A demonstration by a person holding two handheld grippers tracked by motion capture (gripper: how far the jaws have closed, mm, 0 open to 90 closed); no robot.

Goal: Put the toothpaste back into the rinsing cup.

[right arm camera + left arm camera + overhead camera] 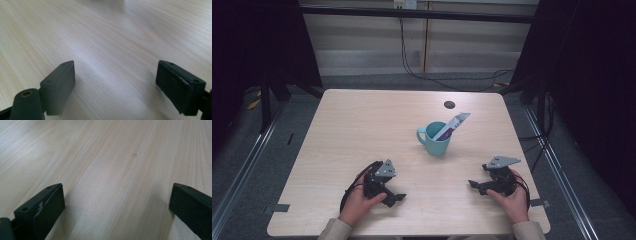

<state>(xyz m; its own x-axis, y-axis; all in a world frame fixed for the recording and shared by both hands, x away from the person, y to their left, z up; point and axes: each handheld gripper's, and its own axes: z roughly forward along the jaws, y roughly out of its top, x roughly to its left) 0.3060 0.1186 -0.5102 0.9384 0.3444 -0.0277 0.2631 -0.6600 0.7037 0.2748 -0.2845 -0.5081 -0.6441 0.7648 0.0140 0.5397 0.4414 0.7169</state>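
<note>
A teal mug [435, 140] stands upright near the middle of the wooden table [362, 125], with a white and purple tube [453, 125] leaning out of it toward the right. My left gripper [396, 198] rests near the front edge at the left, held in a hand, jaws wide apart over bare wood [112, 182]. My right gripper [474, 186] rests near the front edge at the right, also held in a hand, jaws spread wide with nothing between them. Both grippers sit well in front of the mug.
A small dark round spot [449, 104] lies on the table behind the mug. Black cables [422, 75] run across the floor beyond the far edge. Dark frame posts [267, 95] stand at both sides of the table.
</note>
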